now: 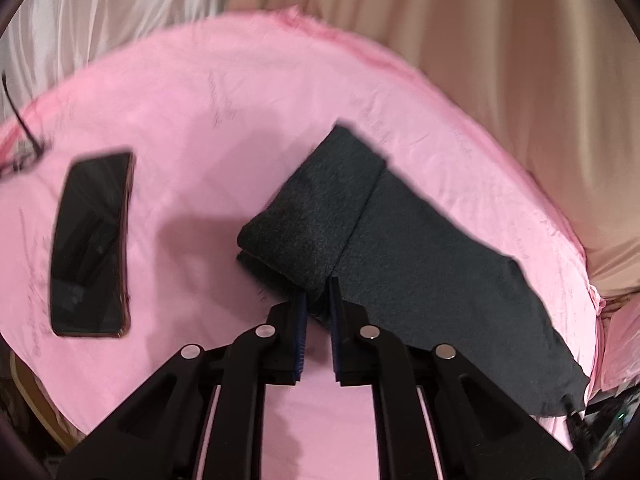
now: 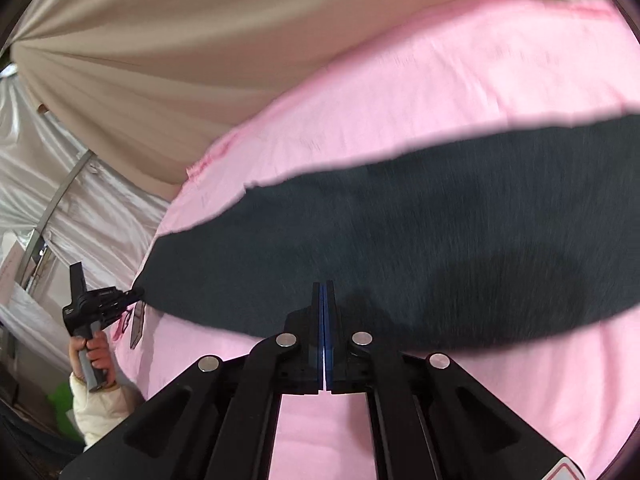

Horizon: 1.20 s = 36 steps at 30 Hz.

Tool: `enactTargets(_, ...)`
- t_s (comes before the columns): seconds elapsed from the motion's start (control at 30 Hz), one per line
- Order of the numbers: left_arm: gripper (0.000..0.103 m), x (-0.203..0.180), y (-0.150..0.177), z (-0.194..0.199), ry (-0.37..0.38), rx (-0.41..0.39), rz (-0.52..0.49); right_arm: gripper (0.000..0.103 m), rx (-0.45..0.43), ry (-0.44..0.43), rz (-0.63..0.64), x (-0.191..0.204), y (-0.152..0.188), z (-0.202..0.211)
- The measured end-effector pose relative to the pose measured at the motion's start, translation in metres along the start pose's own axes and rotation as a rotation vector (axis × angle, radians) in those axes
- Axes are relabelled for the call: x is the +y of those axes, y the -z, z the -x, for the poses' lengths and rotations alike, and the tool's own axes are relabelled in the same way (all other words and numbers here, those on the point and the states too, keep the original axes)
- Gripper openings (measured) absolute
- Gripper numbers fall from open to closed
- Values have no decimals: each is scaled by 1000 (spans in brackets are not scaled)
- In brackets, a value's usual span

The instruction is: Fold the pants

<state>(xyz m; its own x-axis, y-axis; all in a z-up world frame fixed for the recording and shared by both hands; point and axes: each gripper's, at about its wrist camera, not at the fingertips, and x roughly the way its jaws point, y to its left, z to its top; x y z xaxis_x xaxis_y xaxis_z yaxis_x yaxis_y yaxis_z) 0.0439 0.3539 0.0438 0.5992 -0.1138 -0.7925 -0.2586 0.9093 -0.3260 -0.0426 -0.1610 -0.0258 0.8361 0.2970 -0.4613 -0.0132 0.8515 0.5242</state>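
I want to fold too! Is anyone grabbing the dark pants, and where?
The left gripper pinches the pants at the folded end's edge. The right gripper is shut, holding nothing.

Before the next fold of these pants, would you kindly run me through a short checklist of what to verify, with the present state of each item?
1. Left gripper has cloth between its pads: ok; its jaws pinch the near edge of the dark pants.
2. Right gripper holds cloth: not ok; its jaws are shut with nothing visibly between them.
3. One end is already folded over: ok, in the left wrist view.
4. Phone lies apart from the pants: ok.
5. Pants rest on the pink sheet: ok.
6. Far end of the pants lies flat: cannot tell, since it runs out of frame.
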Motion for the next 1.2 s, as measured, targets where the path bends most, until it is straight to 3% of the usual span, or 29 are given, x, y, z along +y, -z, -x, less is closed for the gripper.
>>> enactTargets(0.07, 9, -15, -9, 19, 19, -53, -30, 1, -32, 6, 45, 8, -18, 13)
enactTargets(0.13, 9, -31, -19, 30, 4, -91, -65, 3, 20, -1, 64, 11, -25, 13)
enactTargets(0.27, 9, -38, -26, 31, 3, -95, -72, 40, 133, -30, -25, -11, 10, 9)
enactTargets(0.3, 9, -37, -28, 31, 14, -96, -63, 41, 160, -45, -58, -16, 19, 5)
enactTargets(0.4, 9, -36, -36, 30, 30, -102, -33, 42, 229, -111, -164, -35, 39, -13)
enactTargets(0.5, 9, -39, -46, 29, 52, -105, -23, 41, 177, -112, -213, -49, 30, -16)
enactTargets(0.53, 9, -42, -50, 28, 54, -100, -19, 38, 158, -113, -220, -53, 27, -14)
enactTargets(0.6, 8, -44, -55, 29, 44, -109, -23, 3, 123, -90, -199, -54, 17, -14)
enactTargets(0.63, 1, -45, -59, 30, 17, -127, -25, 3, 94, -78, -179, -52, 10, -10)
enactTargets(0.7, 0, -46, -65, 39, -56, -192, -35, 3, 46, -63, -120, -39, -5, 0)
enactTargets(0.77, 0, -40, -73, 50, -33, -220, -17, 2, -2, -61, -57, -23, -21, 14)
enactTargets(0.93, 0, -34, -66, 34, -30, -137, -48, 2, -96, -3, 73, 1, -39, 27)
enactTargets(1.07, 4, -27, -27, -4, 44, 43, -81, 2, 52, 137, 113, -29, -15, -8)
enactTargets(1.13, 4, -18, -8, -24, 44, 132, -71, 2, 147, 152, 82, -48, 0, -21)
enactTargets(1.2, 4, -5, 5, -39, 54, 193, -40, 4, 122, 138, 73, -51, 5, -10)
